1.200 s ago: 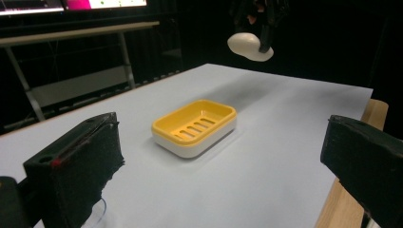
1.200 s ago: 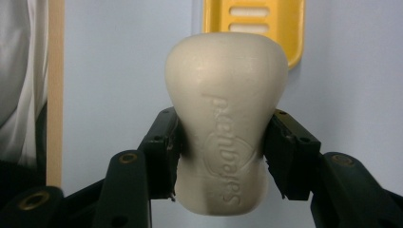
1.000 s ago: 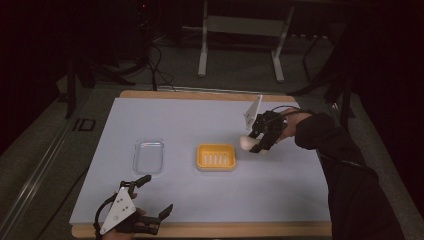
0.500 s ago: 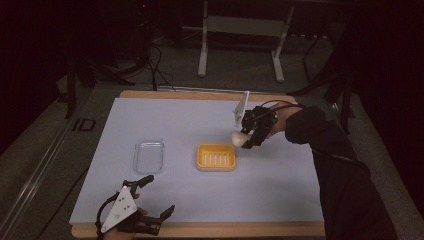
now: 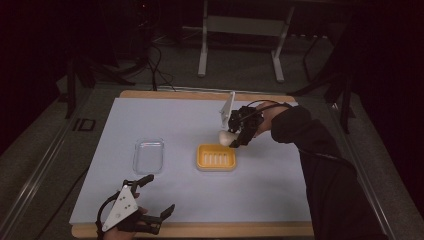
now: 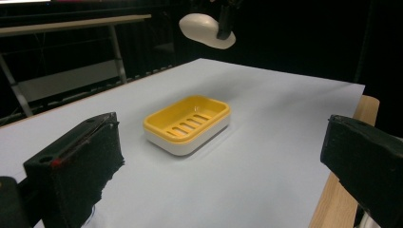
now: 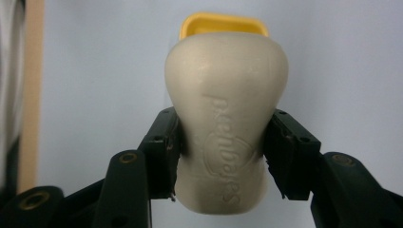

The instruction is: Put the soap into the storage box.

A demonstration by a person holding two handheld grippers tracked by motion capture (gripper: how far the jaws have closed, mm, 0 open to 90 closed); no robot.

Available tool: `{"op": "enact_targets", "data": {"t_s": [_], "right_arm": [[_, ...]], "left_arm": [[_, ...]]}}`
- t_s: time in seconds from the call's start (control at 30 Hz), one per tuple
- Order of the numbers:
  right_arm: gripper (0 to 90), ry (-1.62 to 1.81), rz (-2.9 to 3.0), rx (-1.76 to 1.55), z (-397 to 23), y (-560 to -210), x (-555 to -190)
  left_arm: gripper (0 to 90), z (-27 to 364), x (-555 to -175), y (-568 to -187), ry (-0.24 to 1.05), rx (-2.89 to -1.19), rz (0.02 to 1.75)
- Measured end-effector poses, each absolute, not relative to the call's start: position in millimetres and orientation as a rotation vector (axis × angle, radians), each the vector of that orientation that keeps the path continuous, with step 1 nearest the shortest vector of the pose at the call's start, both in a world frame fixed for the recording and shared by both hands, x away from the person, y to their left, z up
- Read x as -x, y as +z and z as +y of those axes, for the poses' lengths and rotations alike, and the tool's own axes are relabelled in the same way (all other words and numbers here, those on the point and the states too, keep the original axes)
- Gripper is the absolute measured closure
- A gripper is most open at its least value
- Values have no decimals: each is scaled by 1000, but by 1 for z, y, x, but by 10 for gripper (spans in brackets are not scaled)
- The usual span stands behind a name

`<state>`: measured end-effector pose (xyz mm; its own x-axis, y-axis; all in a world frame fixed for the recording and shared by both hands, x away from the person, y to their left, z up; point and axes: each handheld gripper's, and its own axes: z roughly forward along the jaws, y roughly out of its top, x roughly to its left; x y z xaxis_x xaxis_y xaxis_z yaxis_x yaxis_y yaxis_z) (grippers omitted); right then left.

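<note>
The cream oval bar of soap (image 7: pixel 225 118) hangs above the far right edge of the yellow slotted plastic soap dish (image 5: pixel 216 156), clamped across its waist by the right gripper (image 5: pixel 239 135). It looks stiff, light and slick, so the narrow waist suits the jaws. The left gripper (image 5: pixel 156 197) rests released at the near tabletop (image 5: pixel 280 195) edge. A clear plastic lid (image 5: pixel 149 155) lies left, well apart; nothing blocks the dish.
</note>
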<state>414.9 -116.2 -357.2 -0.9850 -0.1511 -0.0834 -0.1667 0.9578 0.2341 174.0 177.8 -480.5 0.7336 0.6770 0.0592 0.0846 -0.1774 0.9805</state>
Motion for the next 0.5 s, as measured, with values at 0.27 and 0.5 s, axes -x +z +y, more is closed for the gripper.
{"op": "enact_targets", "data": {"t_s": [0.27,0.5], "right_arm": [[493,429,3045,283,-108,-365,-416],[493,517,3066,279,-106,-381,-420]], "left_arm": [[2,177,-174,-481,590,-1690,609],[2,178,-174,-480,592,-1682,612]]}}
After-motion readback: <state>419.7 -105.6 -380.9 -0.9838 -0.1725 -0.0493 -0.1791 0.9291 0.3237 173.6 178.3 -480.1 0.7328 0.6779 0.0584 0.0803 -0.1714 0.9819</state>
